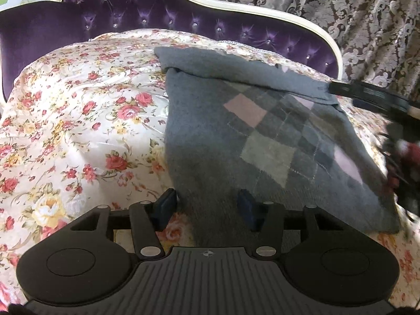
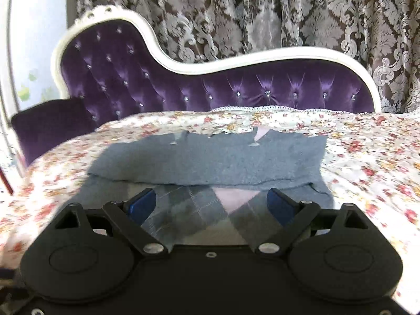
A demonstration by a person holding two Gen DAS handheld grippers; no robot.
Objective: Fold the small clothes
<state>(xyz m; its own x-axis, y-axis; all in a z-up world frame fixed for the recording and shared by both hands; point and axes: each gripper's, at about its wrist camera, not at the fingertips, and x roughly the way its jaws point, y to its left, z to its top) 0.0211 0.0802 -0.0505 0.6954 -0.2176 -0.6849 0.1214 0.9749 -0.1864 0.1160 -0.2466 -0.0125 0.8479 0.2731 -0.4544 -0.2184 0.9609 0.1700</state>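
Observation:
A grey knit garment [image 1: 236,136] with pink and grey argyle diamonds lies on the floral sheet, its far part folded over into a plain grey band. My left gripper [image 1: 207,207] is open, its fingers straddling the garment's near left corner. In the right wrist view the same garment [image 2: 210,162] lies ahead with the folded band across it. My right gripper [image 2: 212,204] is open over the garment's argyle part, and it also shows in the left wrist view [image 1: 367,94] at the fold's right end.
The floral sheet [image 1: 78,120] covers a purple tufted chaise with a white frame [image 2: 236,60]. Patterned curtains [image 2: 262,13] hang behind it. A purple cushion [image 2: 50,126] sits at the left end.

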